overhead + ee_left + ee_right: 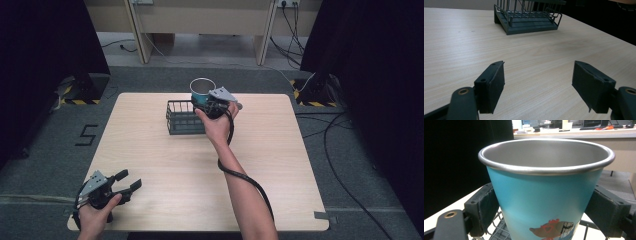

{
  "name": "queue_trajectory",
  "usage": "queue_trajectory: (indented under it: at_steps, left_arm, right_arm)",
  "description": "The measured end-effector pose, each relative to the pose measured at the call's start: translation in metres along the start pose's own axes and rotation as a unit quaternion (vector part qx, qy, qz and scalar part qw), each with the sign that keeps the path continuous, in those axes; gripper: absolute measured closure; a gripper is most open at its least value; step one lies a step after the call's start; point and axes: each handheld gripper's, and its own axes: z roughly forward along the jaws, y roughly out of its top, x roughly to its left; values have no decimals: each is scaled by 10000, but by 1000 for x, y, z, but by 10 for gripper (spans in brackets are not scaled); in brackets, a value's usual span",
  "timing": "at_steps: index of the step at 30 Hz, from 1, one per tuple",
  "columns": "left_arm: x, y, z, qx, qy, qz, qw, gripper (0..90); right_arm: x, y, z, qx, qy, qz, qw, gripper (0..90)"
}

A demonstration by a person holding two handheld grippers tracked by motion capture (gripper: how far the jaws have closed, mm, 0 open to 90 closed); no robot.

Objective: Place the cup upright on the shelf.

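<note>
1. The left tool (pixel 126 181) is sitting at the near left corner of the tabletop (pixel 150 165), held in the person's left hand (pixel 95 212), its jaws spread wide and gripping nothing; in the left gripper view the pads (pixel 491 85) are hovering just above the bare wood
2. The dark wire basket (pixel 182 119) is standing on the tabletop toward the far middle, well apart from the left tool
3. The right tool (pixel 206 104) is clamping a blue metal cup (pixel 201 89) by its sides, holding it upright over the basket's far right corner; in the right gripper view the cup (pixel 546 195) is showing a cartoon print low on its wall
</note>
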Motion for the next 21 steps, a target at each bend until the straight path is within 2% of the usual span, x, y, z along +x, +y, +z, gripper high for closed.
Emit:
queue_trajectory:
  at_steps: [15,21]
  left_arm:
    - [0,0,0,-6,-15,-5,10000,258]
    - [0,0,1,8,-26,1,10000,258]
  right_arm:
    - [0,5,11,34,-8,14,10000,172]
    - [-1,1,16,99,-33,61,9999,172]
